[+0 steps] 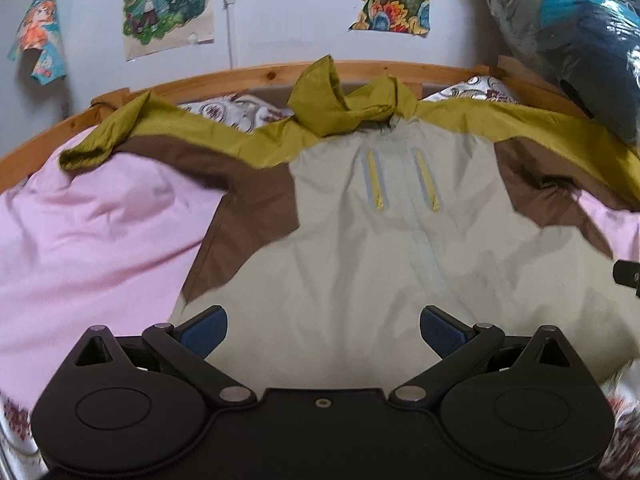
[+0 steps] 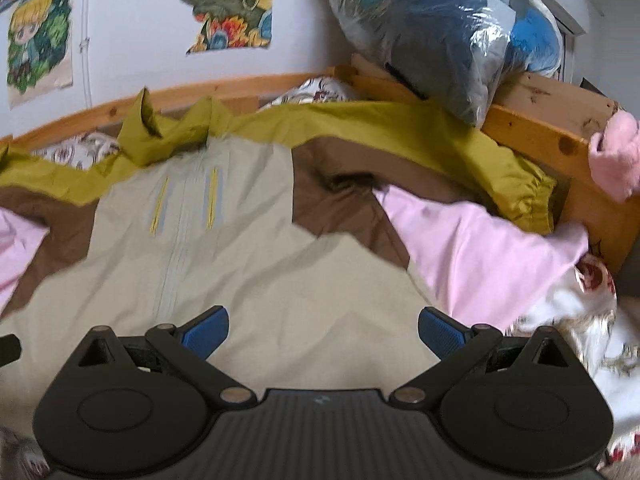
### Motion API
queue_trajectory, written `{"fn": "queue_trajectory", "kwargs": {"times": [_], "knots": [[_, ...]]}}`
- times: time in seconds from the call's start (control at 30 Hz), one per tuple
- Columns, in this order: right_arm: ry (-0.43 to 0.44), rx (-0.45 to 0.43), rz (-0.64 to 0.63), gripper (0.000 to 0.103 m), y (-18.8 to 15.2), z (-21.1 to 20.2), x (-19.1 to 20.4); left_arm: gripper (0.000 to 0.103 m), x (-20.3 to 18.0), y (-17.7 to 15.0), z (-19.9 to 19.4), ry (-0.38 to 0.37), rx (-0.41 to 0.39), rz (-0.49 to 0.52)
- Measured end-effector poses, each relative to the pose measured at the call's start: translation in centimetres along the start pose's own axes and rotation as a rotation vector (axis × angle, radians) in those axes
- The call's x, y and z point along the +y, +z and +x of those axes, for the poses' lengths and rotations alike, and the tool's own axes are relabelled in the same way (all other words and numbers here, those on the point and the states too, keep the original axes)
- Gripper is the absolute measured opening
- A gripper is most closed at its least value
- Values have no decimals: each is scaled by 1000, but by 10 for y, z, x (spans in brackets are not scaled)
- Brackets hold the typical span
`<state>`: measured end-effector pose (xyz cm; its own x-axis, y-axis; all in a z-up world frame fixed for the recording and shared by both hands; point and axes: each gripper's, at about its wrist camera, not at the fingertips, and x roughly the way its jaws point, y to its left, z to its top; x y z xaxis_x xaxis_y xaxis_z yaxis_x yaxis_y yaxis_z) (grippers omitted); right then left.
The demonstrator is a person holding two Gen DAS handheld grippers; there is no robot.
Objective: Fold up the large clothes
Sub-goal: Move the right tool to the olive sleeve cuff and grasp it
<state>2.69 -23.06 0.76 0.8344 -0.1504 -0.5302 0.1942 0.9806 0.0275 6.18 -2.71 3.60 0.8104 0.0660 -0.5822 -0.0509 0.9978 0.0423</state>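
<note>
A large jacket lies spread flat on the bed, front up, with a beige body, brown side panels and olive-green sleeves and hood. Its left sleeve reaches the far left, its right sleeve ends near the wooden footboard. My left gripper hovers open over the jacket's lower hem, nothing between its blue pads. In the right wrist view the jacket fills the middle, and my right gripper is open above the hem's right part, holding nothing.
A pink sheet covers the bed under the jacket. A wooden bed frame runs along the wall with posters. A plastic bag of clothes sits on the frame at the right. Floral bedding and a pink plush lie at the right.
</note>
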Motion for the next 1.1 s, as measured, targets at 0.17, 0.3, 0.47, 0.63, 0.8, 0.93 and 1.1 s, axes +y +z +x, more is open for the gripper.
{"fn": "queue_trajectory", "kwargs": {"times": [0.17,0.3,0.47,0.63,0.8,0.93,1.1], "knots": [[-14,-19,-36,103,22,10,-6,102,-19,35,12,-49,20,11],[-11,-32,-32,103,32,22,-18,102,-33,62,20,-67,15,48],[-4,-27,0,103,45,46,-37,102,-52,86,35,-62,27,95],[-10,-77,-11,103,50,71,-62,102,-70,92,58,-97,38,68],[-138,-174,59,103,44,89,-101,102,-88,79,82,-163,101,4],[-278,-186,186,103,47,104,-141,102,-100,64,94,-177,118,29],[-376,-151,290,103,54,133,-185,102,-102,55,104,-210,164,30]]}}
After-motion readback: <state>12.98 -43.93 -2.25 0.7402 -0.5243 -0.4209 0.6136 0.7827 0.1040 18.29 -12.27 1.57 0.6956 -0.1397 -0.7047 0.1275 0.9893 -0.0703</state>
